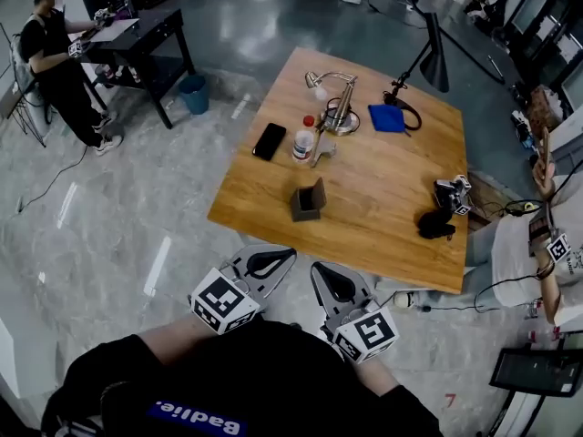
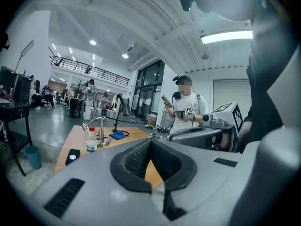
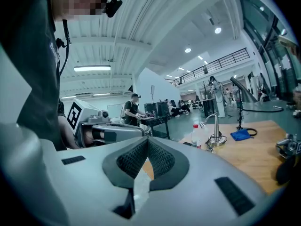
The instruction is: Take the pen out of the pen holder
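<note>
The pen holder (image 1: 308,200) stands on the worktop (image 1: 383,180), toward its near edge. Behind the holder and to its left lies a phone (image 1: 269,141). A bottle (image 1: 303,140) stands straight behind the holder, and a lamp (image 1: 339,107) farther behind. A cloth (image 1: 387,118) lies behind the holder and to its right. Right of the holder lies what may be a glove (image 1: 435,223). The left tool (image 1: 288,254) and the right tool (image 1: 316,269) hang before the holder, off the worktop.
</note>
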Motion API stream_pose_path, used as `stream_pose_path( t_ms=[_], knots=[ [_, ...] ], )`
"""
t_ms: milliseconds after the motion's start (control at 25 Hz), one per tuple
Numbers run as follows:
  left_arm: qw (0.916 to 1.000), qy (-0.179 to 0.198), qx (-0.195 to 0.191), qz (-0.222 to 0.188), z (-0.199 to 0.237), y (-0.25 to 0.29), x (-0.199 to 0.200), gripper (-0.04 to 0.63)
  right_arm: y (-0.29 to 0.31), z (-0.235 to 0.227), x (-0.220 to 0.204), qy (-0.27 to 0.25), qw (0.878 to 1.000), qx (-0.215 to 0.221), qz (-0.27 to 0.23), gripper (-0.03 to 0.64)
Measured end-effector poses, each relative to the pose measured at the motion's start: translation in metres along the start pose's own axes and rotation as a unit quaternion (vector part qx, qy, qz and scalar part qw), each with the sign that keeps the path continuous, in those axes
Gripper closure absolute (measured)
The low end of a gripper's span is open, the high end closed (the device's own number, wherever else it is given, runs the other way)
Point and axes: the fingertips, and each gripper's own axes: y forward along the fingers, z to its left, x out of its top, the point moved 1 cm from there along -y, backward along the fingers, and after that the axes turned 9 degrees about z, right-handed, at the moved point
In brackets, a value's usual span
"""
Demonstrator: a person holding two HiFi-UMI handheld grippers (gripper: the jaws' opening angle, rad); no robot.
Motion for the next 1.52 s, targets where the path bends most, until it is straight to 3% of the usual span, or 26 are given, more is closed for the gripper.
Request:
stream_pose_path(
  t_ms=[320,480,760,1080,1240,1520],
  knots=[
    [0.9979,0.029,-0.052,0.024,0.07,0.023,-0.011,0.597,0.05,-0.036,0.028,0.021,0.997,-0.074,0.0,0.611],
    [0.9971,0.034,-0.059,0.033,0.083,0.043,-0.021,0.597,0.053,-0.053,0.03,0.025,0.996,-0.084,0.002,0.611],
    [0.9972,0.035,-0.018,0.064,0.097,0.079,-0.042,0.597,0.047,-0.073,0.026,0.015,0.998,-0.057,0.012,0.611],
    [0.9912,0.056,0.016,0.119,0.11,0.115,-0.072,0.592,0.038,-0.091,0.02,0.018,0.999,-0.04,0.024,0.611],
    [0.9845,0.076,0.029,0.155,0.118,0.132,-0.093,0.486,0.031,-0.098,0.011,0.027,0.997,-0.047,0.052,0.611],
    [0.9755,0.078,0.04,0.202,0.134,0.155,-0.127,0.474,0.021,-0.107,0.001,0.033,0.996,-0.054,0.065,0.611]
  ],
)
